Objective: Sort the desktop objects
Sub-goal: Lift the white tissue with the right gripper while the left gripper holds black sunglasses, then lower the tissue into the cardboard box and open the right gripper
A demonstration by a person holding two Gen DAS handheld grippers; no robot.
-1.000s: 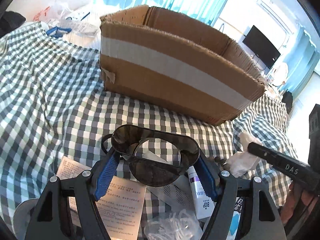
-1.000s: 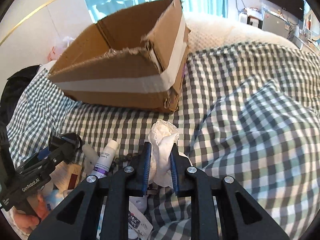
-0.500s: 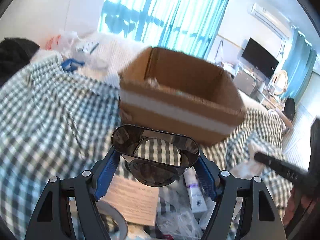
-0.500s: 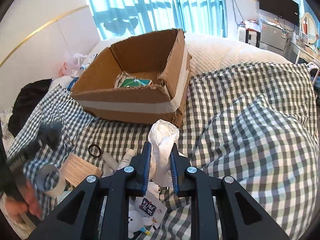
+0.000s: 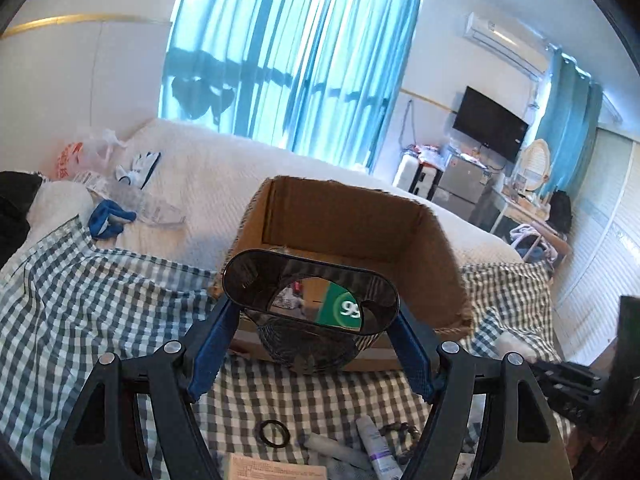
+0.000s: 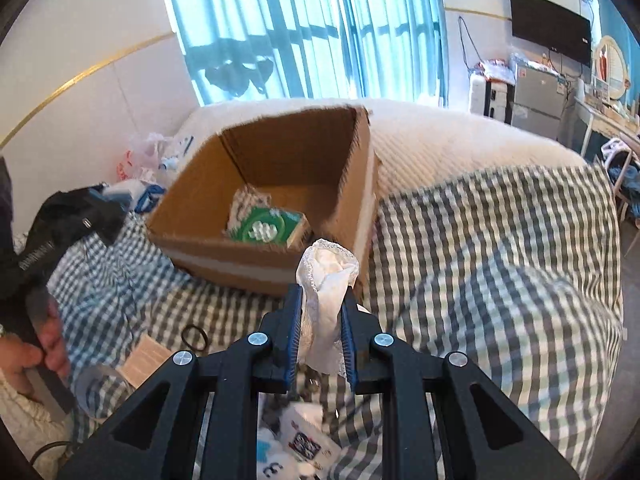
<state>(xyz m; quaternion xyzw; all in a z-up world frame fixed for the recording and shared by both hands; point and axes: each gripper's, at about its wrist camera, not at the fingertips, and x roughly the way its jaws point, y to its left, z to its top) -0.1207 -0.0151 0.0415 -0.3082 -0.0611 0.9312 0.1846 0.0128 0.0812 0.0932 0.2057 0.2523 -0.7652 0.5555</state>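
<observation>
My left gripper [image 5: 312, 314] is shut on a dark smoky oval plastic holder [image 5: 252, 276], its blue pads pressing on both ends, held in the air in front of the open cardboard box [image 5: 352, 216]. My right gripper [image 6: 320, 308] is shut on a crumpled white lace-edged cloth [image 6: 330, 268], which sticks up above the fingertips, near the cardboard box's [image 6: 280, 168] right front corner. A green packet [image 6: 266, 228] lies inside the box. Both grippers are above the checked bedcover [image 6: 500, 240].
Below the left gripper lie a black hair ring [image 5: 274, 433], a white tube [image 5: 374, 440], a bead bracelet [image 5: 400, 430] and a paper leaflet [image 5: 276, 472]. A tape roll [image 6: 96, 384] and a person's hand [image 6: 40, 348] show at the left. Plastic bags [image 5: 88, 156] sit far left.
Both grippers have risen with their loads still held. The box now looks lower and farther, and its inside with the green packet has come into view.
</observation>
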